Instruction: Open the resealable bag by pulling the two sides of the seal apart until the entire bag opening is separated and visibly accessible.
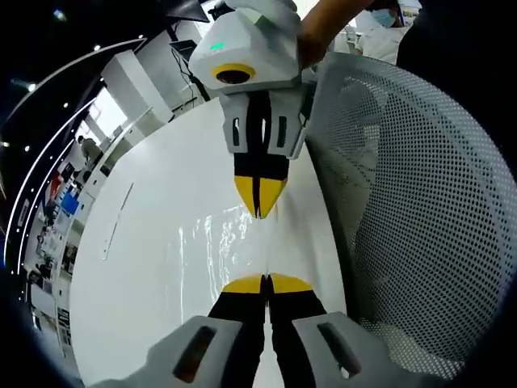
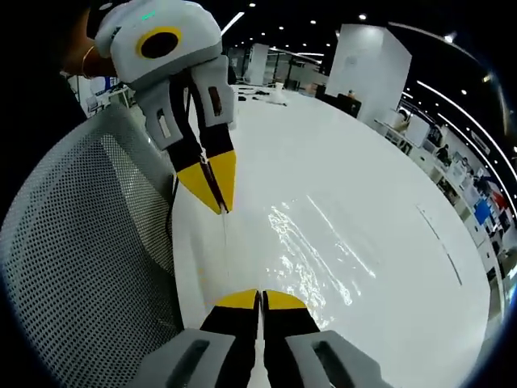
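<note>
left gripper (image 1: 266, 283): jaws closed on near edge of clear resealable bag (image 1: 218, 242) | right gripper (image 1: 259, 194): jaws closed on its opposite edge | bag: stretched between them above white table (image 1: 145, 275), beside mesh chair back (image 1: 404, 210)

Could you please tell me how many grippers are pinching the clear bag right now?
2: the left gripper and the right gripper pinch opposite ends of the resealable bag, facing each other over the white table.
</note>
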